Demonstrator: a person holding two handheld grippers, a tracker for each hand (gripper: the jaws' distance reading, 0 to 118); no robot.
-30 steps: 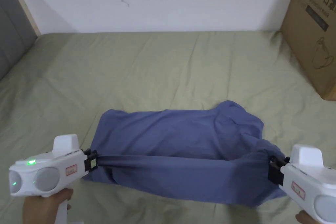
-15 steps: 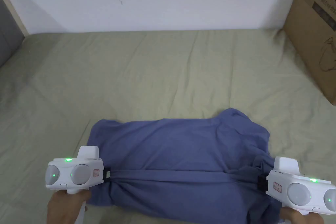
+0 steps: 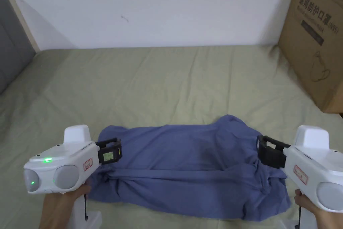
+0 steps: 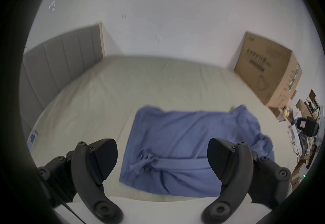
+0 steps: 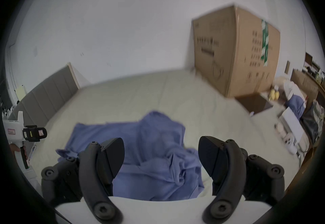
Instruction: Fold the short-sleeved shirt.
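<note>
shirt (image 3: 187, 159) soft, limp, between grippers | left gripper (image 3: 110, 151), right gripper (image 3: 264, 151) agape, empty | pinch end hems

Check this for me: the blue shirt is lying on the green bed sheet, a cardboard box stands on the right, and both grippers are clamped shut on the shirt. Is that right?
Not quite. The left gripper and right gripper are both open, jaws spread wide with no cloth between them, as each gripper view shows. The rest holds: the blue shirt lies on the green bed sheet, and the cardboard box stands on the right.
</note>
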